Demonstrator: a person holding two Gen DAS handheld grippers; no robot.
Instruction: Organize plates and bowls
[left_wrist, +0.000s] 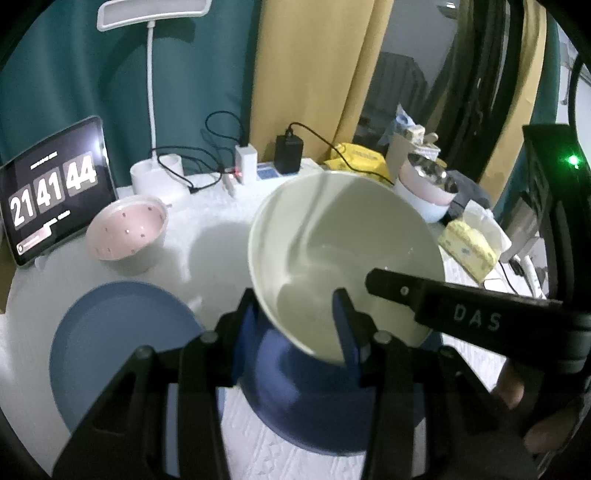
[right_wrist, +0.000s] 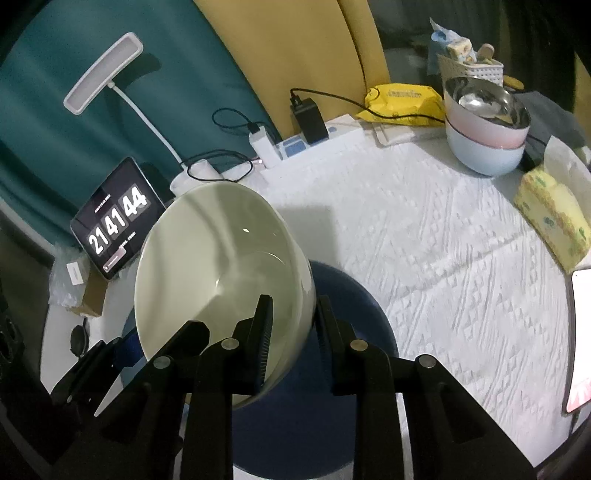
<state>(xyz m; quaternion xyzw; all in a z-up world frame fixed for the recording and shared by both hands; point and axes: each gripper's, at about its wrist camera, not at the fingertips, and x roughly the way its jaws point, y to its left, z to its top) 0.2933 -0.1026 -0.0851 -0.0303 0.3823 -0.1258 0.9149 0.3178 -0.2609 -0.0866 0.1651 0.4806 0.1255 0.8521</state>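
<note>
A pale green bowl (left_wrist: 332, 240) is held tilted between both grippers, just above a dark blue dish (left_wrist: 303, 402) on the white cloth. My left gripper (left_wrist: 295, 325) is shut on the bowl's near rim, one blue pad inside and one outside. In the right wrist view my right gripper (right_wrist: 293, 328) is shut on the wall of the pale green bowl (right_wrist: 214, 258), with the dark blue dish (right_wrist: 354, 314) below. A lighter blue plate (left_wrist: 122, 350) lies to the left. A pink dotted bowl (left_wrist: 127, 232) stands behind it. Stacked bowls (right_wrist: 487, 122) sit at the far right.
A tablet showing a clock (left_wrist: 51, 195) leans at the back left beside a white desk lamp (left_wrist: 151, 74). Chargers and cables on a power strip (right_wrist: 306, 136) line the back edge. A yellow tissue pack (right_wrist: 554, 218) and a phone (right_wrist: 580, 339) lie at the right.
</note>
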